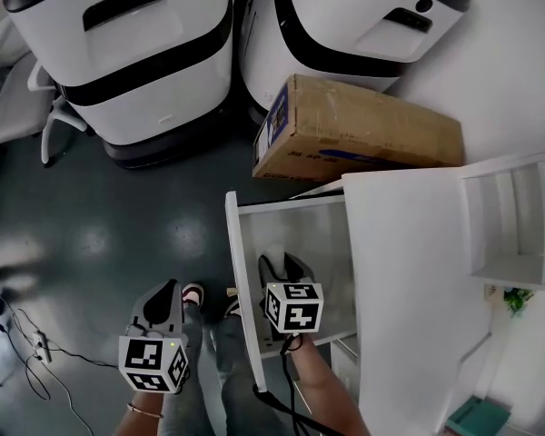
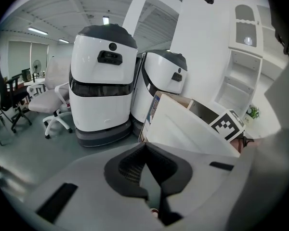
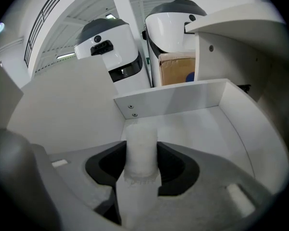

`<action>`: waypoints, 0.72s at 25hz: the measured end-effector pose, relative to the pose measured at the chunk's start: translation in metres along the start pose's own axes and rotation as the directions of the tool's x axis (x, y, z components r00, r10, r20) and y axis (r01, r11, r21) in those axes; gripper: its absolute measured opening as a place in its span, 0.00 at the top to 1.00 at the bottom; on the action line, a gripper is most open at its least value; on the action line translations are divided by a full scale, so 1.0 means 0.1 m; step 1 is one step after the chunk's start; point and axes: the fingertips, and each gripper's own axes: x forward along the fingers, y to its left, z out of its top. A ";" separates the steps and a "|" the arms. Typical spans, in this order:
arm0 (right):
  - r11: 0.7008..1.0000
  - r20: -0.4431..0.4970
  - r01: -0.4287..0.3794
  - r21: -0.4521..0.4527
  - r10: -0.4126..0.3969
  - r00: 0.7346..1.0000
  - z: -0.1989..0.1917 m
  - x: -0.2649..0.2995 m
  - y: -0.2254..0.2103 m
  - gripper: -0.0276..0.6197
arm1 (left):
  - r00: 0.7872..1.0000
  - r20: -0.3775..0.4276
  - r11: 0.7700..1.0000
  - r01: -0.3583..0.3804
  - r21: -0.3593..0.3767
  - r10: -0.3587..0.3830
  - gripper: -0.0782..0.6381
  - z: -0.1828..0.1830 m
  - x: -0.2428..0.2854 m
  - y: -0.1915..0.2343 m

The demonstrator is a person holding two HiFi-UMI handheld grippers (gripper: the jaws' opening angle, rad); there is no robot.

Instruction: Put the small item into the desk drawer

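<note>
The right gripper (image 3: 140, 153), clamped on a small white cylinder (image 3: 140, 131), hung inside the open desk drawer (image 1: 300, 230), while the left gripper (image 2: 145, 147), jaws together and empty, hovered over the floor (image 1: 118, 207) to its left.

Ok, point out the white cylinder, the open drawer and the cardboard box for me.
white cylinder (image 3: 140, 146), right gripper view, its upper side.
drawer (image 3: 202, 124), right gripper view, bare floor.
cardboard box (image 1: 368, 125), head view, top face.
</note>
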 end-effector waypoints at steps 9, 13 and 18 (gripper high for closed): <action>0.999 -0.035 -0.030 -0.026 0.029 0.999 0.06 0.25 0.06 0.68 | 1.000 0.001 1.000 -0.021 -0.016 0.021 0.89 -0.02 0.01 0.07; 0.999 -0.057 -0.031 -0.030 0.030 0.998 0.03 0.31 0.03 0.68 | 1.000 -0.007 1.000 -0.020 -0.016 0.020 0.89 -0.05 0.04 0.07; 0.998 -0.072 -0.047 -0.029 0.045 0.996 0.00 0.36 0.05 0.68 | 1.000 -0.010 1.000 -0.014 -0.010 0.014 0.89 -0.04 0.07 0.06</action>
